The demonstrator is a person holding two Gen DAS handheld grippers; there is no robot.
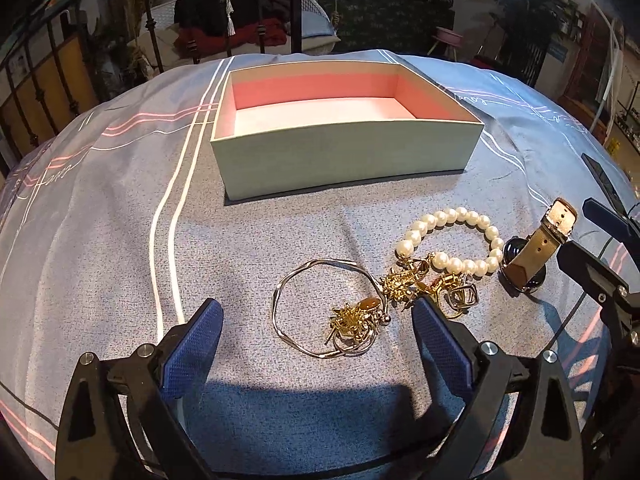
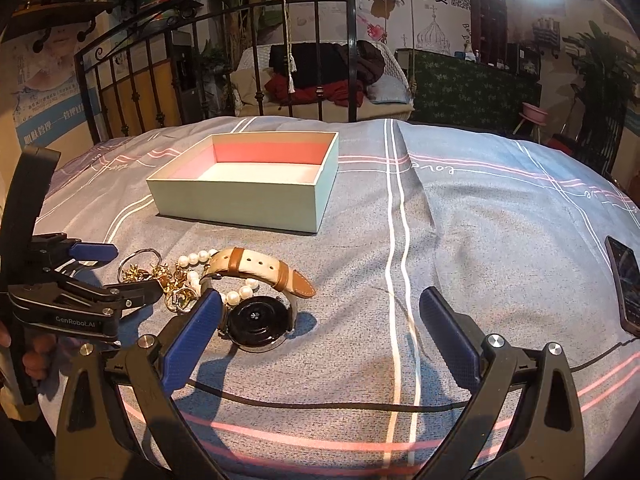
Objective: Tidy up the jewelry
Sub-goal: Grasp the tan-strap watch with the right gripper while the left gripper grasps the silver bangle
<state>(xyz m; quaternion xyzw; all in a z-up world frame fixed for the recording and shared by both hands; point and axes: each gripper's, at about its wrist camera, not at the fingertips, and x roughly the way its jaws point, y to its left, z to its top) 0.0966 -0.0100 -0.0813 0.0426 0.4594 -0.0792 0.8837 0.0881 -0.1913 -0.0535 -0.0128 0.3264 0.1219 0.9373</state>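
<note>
Surface: a bed with a blue-grey cover (image 1: 100,240) with white and pink lines; behind it an iron bed frame (image 2: 224,40) and a cluttered room.
Box: an open pale green box (image 1: 344,152) with a pink inside stands on the cover, beyond the jewelry; nothing shows inside it.
Progress: I judge the task not started; all pieces lie on the cover, all are left to move.
Jewelry: silver bangle (image 1: 320,312), gold pieces (image 1: 404,280), pearl bracelet (image 1: 456,240) and watch (image 2: 258,320) lie close together, some touching.
Watch axis: face down; the brown strap (image 2: 272,270) rises from the case, its long axis running left-right in the right view.
Left gripper (image 1: 316,344): jaws wide, holding nothing, low around the bangle.
Right gripper (image 2: 320,332): jaws wide, holding nothing; its left finger is just beside the watch.
Other: a phone (image 2: 626,284) lies well to the right.
</note>
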